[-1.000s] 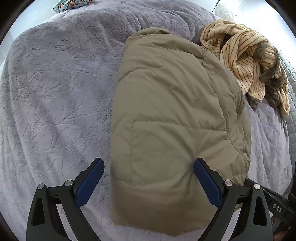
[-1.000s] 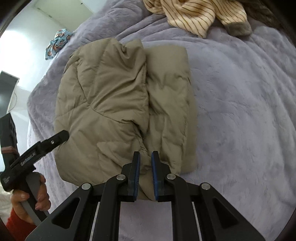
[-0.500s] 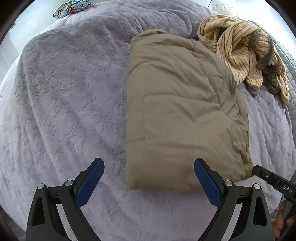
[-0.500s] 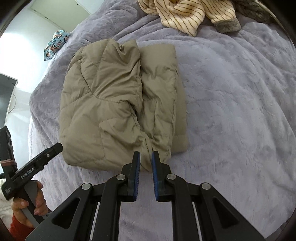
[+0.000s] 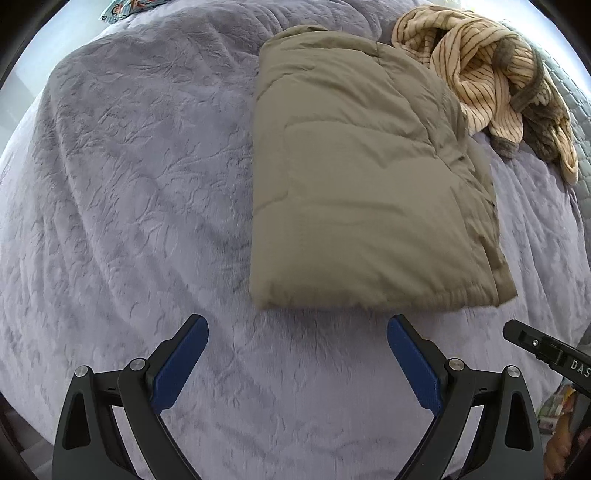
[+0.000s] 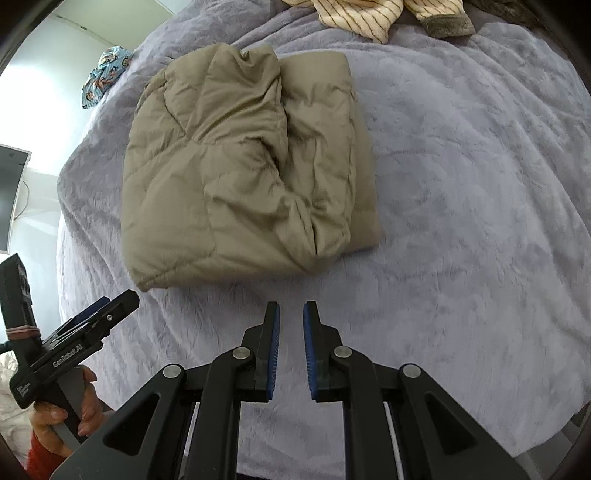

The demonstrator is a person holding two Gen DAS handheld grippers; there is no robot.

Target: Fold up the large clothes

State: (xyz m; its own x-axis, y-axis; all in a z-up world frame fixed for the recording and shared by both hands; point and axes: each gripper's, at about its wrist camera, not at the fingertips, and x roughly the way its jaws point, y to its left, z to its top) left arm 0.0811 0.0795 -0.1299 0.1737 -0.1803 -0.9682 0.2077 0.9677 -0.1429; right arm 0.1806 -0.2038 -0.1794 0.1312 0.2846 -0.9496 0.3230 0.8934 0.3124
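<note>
A folded khaki padded jacket lies flat on the lavender bedspread; it also shows in the right wrist view. My left gripper is wide open and empty, held just short of the jacket's near edge. My right gripper has its jaws nearly closed with a narrow gap, holds nothing, and sits short of the jacket's near corner. The left gripper also shows at the lower left of the right wrist view. The right gripper's tip shows at the right of the left wrist view.
A crumpled yellow striped garment with grey trim lies beyond the jacket, also in the right wrist view. A small patterned blue cloth lies at the bed's far edge. A dark screen stands at left.
Both grippers have pulled back from the jacket toward the near edge of the bed. The right gripper no longer touches the jacket's corner. The jacket lies folded and still.
</note>
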